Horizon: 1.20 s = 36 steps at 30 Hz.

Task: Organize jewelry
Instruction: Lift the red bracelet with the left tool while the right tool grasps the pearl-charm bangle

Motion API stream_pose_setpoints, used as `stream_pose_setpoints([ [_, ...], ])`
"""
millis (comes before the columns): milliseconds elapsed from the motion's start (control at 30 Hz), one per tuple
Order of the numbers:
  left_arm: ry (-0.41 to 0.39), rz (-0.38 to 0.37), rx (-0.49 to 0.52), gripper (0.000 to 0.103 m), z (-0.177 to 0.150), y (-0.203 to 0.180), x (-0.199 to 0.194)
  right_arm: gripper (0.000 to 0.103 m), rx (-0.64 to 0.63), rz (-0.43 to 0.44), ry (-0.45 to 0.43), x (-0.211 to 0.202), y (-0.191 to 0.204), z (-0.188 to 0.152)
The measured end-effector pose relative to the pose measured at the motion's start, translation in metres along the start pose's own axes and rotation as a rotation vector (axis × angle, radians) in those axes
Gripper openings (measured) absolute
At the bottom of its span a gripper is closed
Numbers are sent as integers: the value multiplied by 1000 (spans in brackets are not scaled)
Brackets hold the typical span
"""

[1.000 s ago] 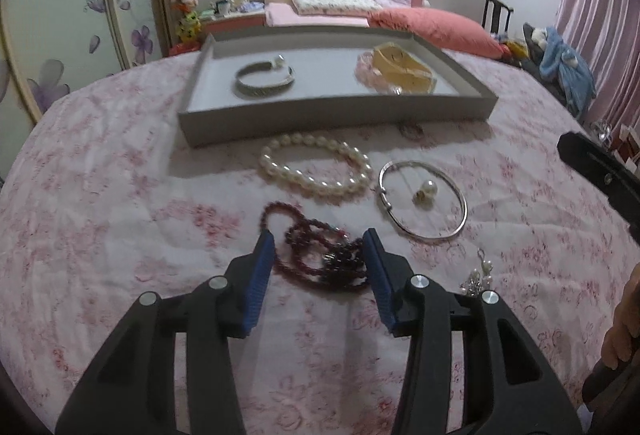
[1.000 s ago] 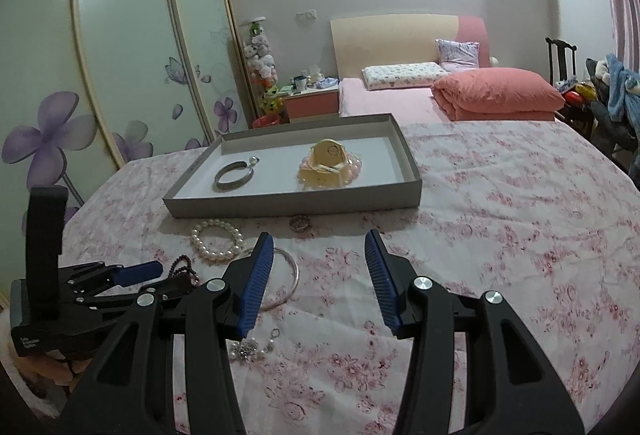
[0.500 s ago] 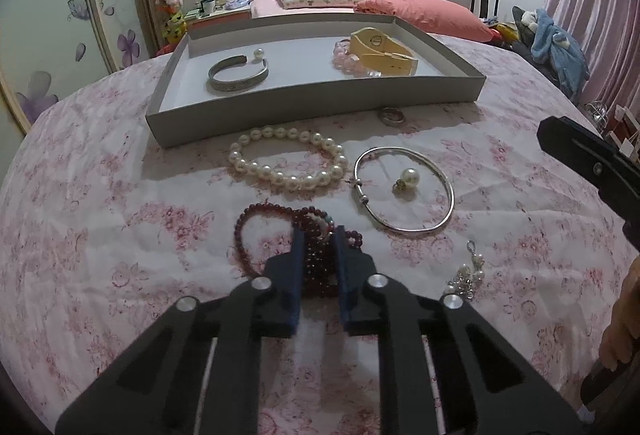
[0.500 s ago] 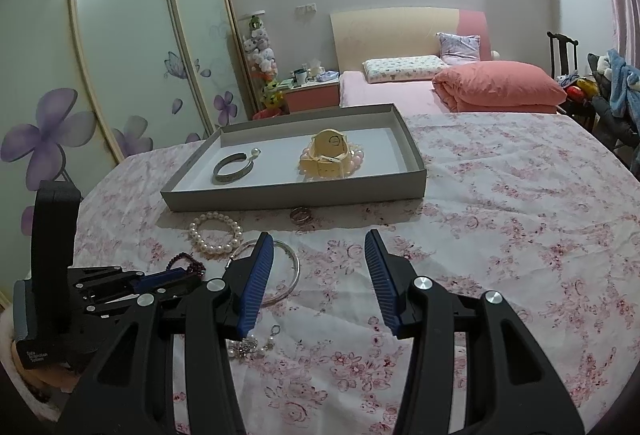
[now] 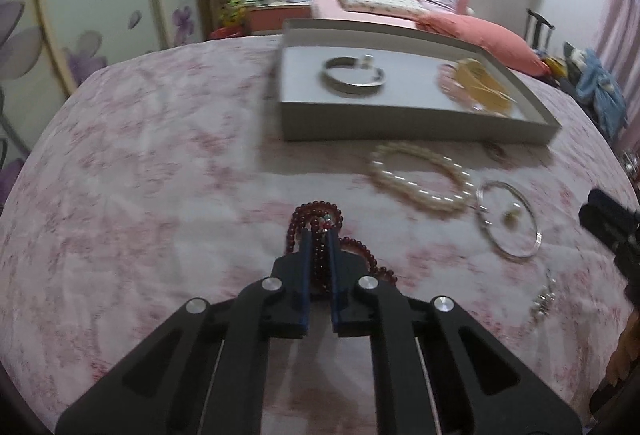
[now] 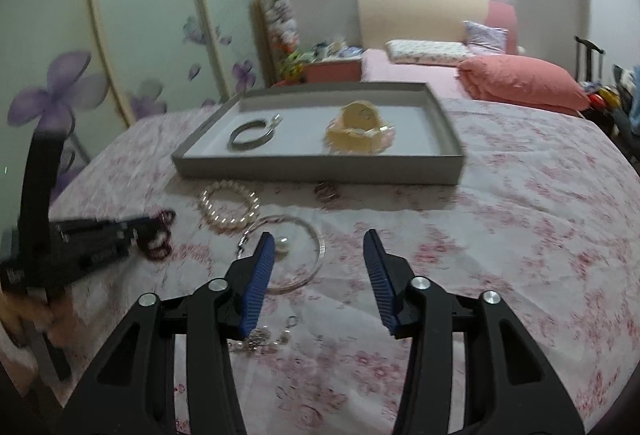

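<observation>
My left gripper (image 5: 319, 235) is shut on the dark red bead necklace (image 5: 320, 213), whose loops trail over the floral cloth; the necklace (image 6: 160, 239) also shows at the left gripper's tip in the right wrist view. A pearl bracelet (image 5: 420, 175), a thin silver bangle (image 5: 508, 219) with a pearl bead inside it and a small earring (image 5: 542, 301) lie to the right. My right gripper (image 6: 320, 239) hovers above the silver bangle (image 6: 296, 247), its jaws closing with nothing between them. The grey tray (image 6: 320, 167) holds a silver cuff (image 6: 250, 133) and a yellow item on pink beads (image 6: 360, 125).
A small ring (image 6: 326, 191) lies just in front of the tray. Another earring (image 6: 260, 335) lies under the right gripper's left finger. A bed with pink pillows (image 6: 520, 79) and sliding wardrobe doors (image 6: 120, 35) stand beyond the table. A hand (image 5: 624, 351) shows at the right edge.
The left gripper closed on the red bead necklace and dragged it left, away from the pearl bracelet. The right gripper moved forward over the silver bangle and narrowed a little.
</observation>
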<state>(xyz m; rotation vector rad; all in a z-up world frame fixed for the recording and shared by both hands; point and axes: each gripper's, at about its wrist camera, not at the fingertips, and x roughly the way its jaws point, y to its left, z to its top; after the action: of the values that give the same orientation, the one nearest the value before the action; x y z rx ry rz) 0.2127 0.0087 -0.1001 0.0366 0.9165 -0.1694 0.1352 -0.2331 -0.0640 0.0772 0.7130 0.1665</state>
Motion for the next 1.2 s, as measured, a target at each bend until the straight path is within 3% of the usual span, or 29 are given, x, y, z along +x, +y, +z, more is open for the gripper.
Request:
stream_pose_setpoints([
  [167,-2,14,-28,9,2,15,-1,31,-40,22,71,24,12,6],
  [533,-7,9,-21,9,2,17,-2,24,-61,18,169,53,21,9],
  [867,-7,6,-22,9,2,18,-2,17,-60,12,191,60,19,14],
  [1067,-40,-16,-62,9,3,24,-11,17,-30,20,89,34,16,18],
  [1200,-125,-20,-71,8,4,24,-33,17,-18,6,-26,6,14,24],
])
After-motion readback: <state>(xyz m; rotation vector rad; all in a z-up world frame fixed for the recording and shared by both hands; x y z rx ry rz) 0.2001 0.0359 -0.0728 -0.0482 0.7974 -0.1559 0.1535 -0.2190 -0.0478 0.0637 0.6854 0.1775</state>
